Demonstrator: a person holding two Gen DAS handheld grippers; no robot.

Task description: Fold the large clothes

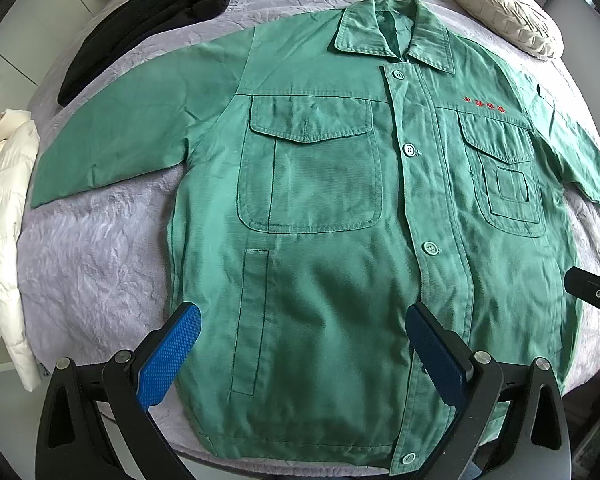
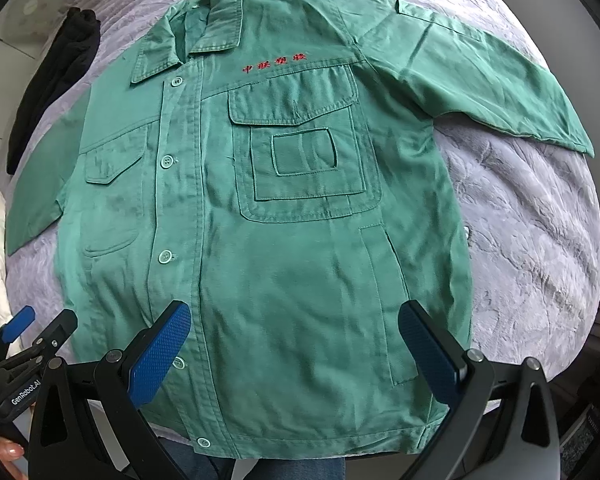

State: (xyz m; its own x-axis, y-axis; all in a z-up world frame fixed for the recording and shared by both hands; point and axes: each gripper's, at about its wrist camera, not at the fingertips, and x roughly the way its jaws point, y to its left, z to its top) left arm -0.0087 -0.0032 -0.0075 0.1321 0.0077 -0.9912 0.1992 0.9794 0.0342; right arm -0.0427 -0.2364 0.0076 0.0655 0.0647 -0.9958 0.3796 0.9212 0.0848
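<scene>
A large green work jacket [image 1: 320, 208] lies flat and buttoned, front up, on a lilac bedspread, collar at the far end, both sleeves spread out to the sides. It also fills the right wrist view [image 2: 291, 216], with red lettering on its chest. My left gripper [image 1: 304, 320] is open and empty, hovering over the jacket's lower left part near the hem. My right gripper [image 2: 293, 316] is open and empty, hovering over the lower right part. The left gripper also shows at the lower left of the right wrist view [image 2: 39, 328].
The lilac bedspread [image 1: 91, 264] covers the bed. Black folded clothing [image 1: 151, 20] lies at the far left. A white puffer jacket [image 1: 3, 232] hangs off the left edge. A cream pillow [image 1: 504, 8] sits at the far right.
</scene>
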